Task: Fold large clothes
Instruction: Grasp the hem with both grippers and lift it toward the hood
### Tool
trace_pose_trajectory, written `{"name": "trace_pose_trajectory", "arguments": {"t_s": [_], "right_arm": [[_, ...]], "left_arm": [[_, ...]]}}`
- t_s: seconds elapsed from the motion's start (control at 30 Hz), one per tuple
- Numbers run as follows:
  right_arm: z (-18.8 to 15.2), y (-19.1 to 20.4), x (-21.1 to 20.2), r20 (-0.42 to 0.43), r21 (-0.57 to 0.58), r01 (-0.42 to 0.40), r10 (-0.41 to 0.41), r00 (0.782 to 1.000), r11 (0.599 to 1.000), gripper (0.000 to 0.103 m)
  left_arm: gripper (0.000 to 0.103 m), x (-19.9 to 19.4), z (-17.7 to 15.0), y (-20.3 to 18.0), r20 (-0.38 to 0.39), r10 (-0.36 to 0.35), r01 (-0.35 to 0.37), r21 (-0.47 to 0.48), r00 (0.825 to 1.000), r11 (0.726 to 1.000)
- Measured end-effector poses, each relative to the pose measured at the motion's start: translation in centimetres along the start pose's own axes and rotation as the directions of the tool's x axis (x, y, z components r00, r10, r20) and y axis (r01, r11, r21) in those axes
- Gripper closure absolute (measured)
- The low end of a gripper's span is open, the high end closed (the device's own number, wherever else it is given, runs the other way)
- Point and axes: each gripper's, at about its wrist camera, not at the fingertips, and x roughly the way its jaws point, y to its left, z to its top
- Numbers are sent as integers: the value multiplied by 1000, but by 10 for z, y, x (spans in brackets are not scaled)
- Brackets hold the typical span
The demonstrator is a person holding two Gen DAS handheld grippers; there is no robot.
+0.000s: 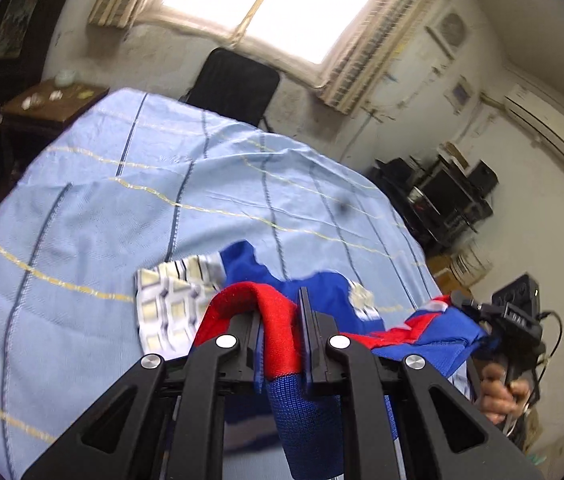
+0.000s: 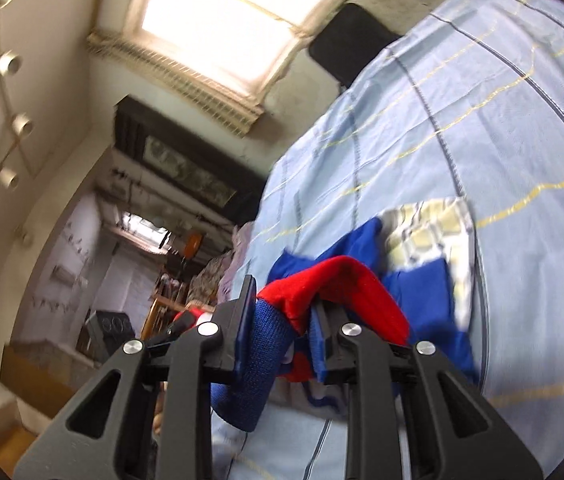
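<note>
A blue garment with red trim [image 1: 322,292] hangs above a bed with a light blue striped sheet [image 1: 121,200]. My left gripper [image 1: 282,308] is shut on its red band, and blue knit hangs down between the fingers. The cloth stretches right to my right gripper [image 1: 470,304], held by a hand [image 1: 502,392]. In the right wrist view my right gripper [image 2: 286,304] is shut on the same garment [image 2: 342,284], red edge on top and blue knit below. A checked white-and-yellow cloth [image 1: 169,304] [image 2: 430,232] lies on the sheet just beyond the garment.
A black chair [image 1: 237,84] stands at the bed's far end under a bright window. A wooden side table [image 1: 53,104] is at the far left. Black equipment [image 1: 442,196] is stacked against the right wall, below an air conditioner [image 1: 546,128].
</note>
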Motion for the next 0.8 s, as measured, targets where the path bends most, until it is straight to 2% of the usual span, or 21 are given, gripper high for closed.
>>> {"name": "trace_pose_trajectory", "arguments": {"t_s": [0.17,0.33,0.43,0.57,0.63,0.7,0.73,0.77,0.8], "right_arm": [[23,-44,42,0,111,47,-47,999,993,80],[29,-89,69,-29,196,95,-92,995,976,80],[30,-105,80,-52,213,116,-107,993,970,80],[32,-110,91,-64,193,137,-127,990,971,80],[32,-108,89,-64,187,118,-108,992,975,76],[32,-104,83,-56,194,78,-68,996,978,61],[32,-101,77,-40,198,40,-33,999,979,47],[33,-96,70,-26,195,9,-4,1000,981,38],[34,-90,64,-11,183,-13,16,1000,983,35]], "left_arm": [[89,52,14,23,-37,59,-60,-44,998,997],[89,91,10,48,-66,67,-72,-82,996,994],[88,111,4,59,-114,79,-89,-82,990,993],[86,113,3,65,-112,71,-80,-82,991,993],[84,108,2,65,-105,55,-65,-92,993,994],[72,96,2,64,-94,22,-33,-111,995,993],[60,88,3,62,-76,-1,-8,-116,997,993],[48,78,4,59,-55,-20,14,-114,998,993],[42,67,5,55,-30,-34,31,-109,999,994]]}}
